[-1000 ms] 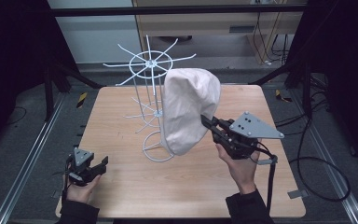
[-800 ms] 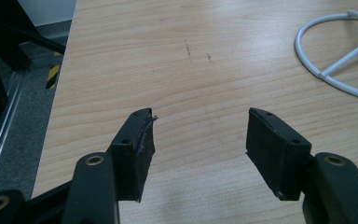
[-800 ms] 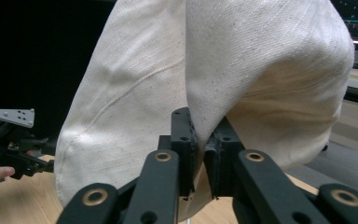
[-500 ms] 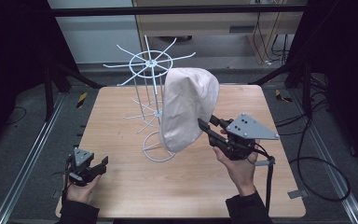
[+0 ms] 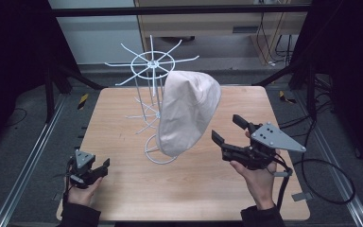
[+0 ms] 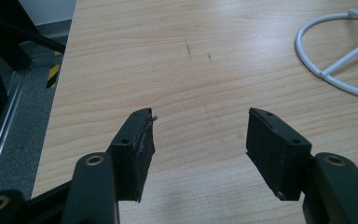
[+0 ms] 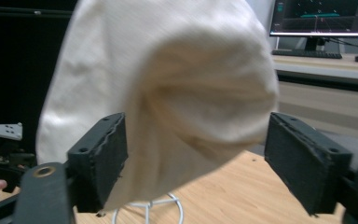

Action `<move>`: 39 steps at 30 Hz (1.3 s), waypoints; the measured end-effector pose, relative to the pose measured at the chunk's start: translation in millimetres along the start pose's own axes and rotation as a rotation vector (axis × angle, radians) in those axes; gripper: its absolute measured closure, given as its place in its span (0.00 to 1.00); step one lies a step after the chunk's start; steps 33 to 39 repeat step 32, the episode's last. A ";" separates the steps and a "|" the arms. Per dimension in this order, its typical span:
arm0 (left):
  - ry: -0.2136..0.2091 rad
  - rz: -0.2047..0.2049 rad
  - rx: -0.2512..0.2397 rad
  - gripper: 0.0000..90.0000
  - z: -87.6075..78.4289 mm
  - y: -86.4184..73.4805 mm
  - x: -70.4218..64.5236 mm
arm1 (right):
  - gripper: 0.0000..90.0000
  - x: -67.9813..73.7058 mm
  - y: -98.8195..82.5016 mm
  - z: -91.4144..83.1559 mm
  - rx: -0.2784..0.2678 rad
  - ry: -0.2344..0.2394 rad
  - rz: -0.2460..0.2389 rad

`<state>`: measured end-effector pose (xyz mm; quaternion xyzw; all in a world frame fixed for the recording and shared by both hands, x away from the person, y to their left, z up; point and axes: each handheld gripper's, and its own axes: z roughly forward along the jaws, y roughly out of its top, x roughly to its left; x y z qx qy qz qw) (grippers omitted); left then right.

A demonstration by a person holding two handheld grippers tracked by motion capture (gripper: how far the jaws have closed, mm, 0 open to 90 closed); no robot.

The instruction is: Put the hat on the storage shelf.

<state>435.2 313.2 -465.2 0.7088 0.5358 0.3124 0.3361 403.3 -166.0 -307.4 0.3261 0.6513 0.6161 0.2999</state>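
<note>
A cream cloth hat [image 5: 187, 111] is seen hung on a white wire rack [image 5: 150, 66] near the centre of the wooden table [image 5: 123, 109]. The right gripper [image 5: 230, 130] is held at the hat's 4 o'clock, jaws spread wide, nothing between them. The left gripper [image 5: 97, 169] is rested at the table's 7 o'clock, jaws likewise parted and empty. In the left gripper view, the rack's ring base [image 6: 340, 53] is picked out at 2 o'clock. In the right gripper view, a monitor [image 7: 324, 17] and keyboard [image 7: 306, 54] are noted behind the hat.
</note>
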 end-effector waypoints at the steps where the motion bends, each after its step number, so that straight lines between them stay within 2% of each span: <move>1: 0.000 0.000 0.000 0.46 0.0 0.0 0.0 | 0.21 -3.7 -5.6 -2.0 0.005 -0.003 0.006; 4: 0.001 -0.004 0.000 0.46 0.1 0.0 0.5 | 0.19 -11.4 -19.3 -4.7 0.021 -0.012 0.014; 7: 0.001 -0.004 0.000 0.46 0.1 -0.1 0.8 | 0.17 -21.0 -39.4 -7.2 0.062 -0.043 0.017; 12: -0.003 -0.004 0.000 0.46 0.0 0.1 0.4 | 0.15 -35.2 -63.8 -10.0 0.088 -0.085 0.042; 15: -0.006 -0.006 -0.005 0.46 -0.7 0.4 0.5 | 0.14 -47.1 -80.6 -11.2 0.134 -0.133 0.041; 25: -0.019 -0.007 -0.006 0.50 -1.2 0.1 0.4 | 0.12 -72.0 -119.6 -16.1 0.228 -0.218 0.075; 32: -0.026 -0.004 -0.008 0.57 -2.2 -0.6 2.1 | 0.12 -86.0 -141.9 -20.0 0.304 -0.271 0.075; 39: -0.026 -0.004 -0.008 0.57 -2.2 -0.6 2.1 | 0.12 -86.0 -141.9 -20.0 0.304 -0.271 0.075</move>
